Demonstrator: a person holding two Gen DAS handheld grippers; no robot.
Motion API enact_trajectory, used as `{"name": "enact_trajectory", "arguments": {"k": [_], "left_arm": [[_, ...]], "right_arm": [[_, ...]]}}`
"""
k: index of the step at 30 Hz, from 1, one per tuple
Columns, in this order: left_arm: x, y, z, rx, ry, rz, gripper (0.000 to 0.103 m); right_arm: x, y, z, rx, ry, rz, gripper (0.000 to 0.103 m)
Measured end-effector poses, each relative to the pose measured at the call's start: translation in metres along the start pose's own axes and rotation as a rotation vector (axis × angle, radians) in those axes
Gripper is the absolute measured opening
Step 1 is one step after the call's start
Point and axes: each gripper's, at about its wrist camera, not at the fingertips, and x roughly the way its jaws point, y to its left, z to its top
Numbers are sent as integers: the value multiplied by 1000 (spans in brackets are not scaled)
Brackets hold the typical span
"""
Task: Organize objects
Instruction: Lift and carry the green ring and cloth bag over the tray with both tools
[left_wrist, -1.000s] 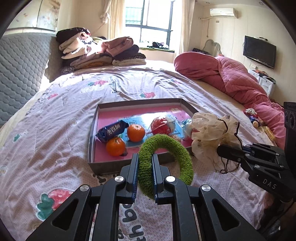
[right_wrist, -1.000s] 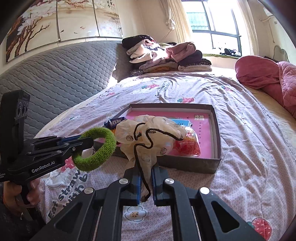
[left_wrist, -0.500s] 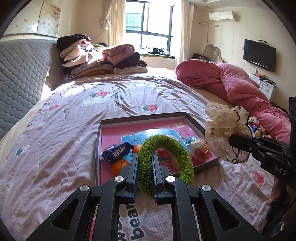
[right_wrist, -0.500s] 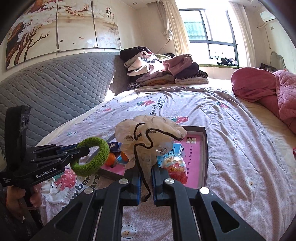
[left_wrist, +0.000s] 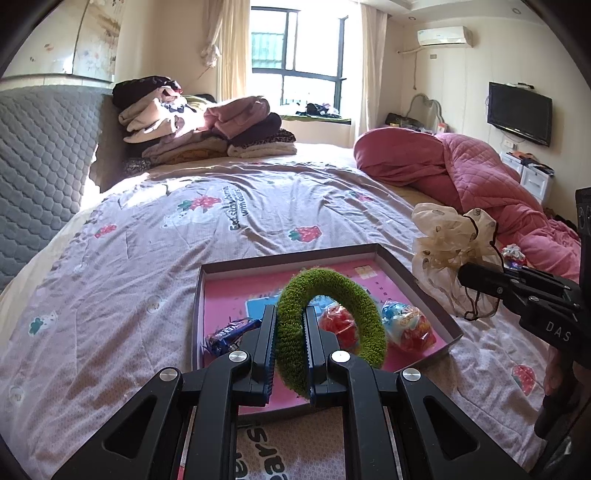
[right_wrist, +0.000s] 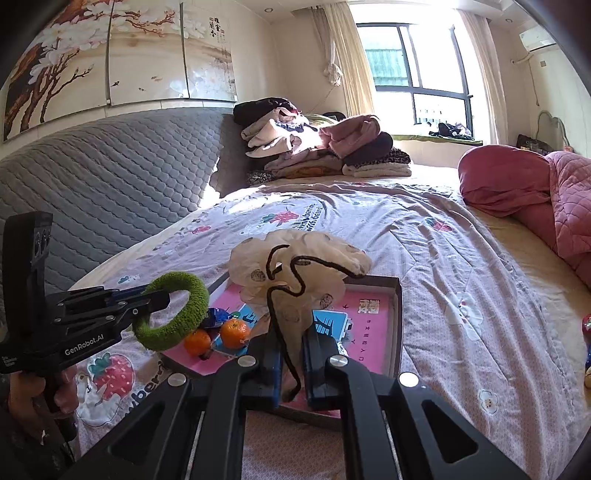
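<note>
Green scrunchie (left_wrist: 328, 325) between left gripper (left_wrist: 290, 354) fingers

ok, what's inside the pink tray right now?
In the pink tray: blue snack packet, two oranges, red candy bag, colourful bag. The green scrunchie and fingers cover part of the floor.

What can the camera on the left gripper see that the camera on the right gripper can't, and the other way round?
Only the left wrist view shows the black wall television and two red-and-blue snack bags in the tray. Only the right wrist view shows the two oranges and the blossom wall painting. Both show the shallow pink-lined cardboard tray on the bed, the fuzzy green ring scrunchie clamped in the left gripper, and the cream dotted fabric scrunchie clamped in the right gripper.
</note>
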Motion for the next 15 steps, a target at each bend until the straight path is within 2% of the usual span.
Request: {"name": "enact_trajectory", "arguments": {"k": [15], "left_arm": [[30, 9, -1, -2, 30, 14, 13]], "right_arm": [[32, -15, 10, -18, 4, -41, 9]]}}
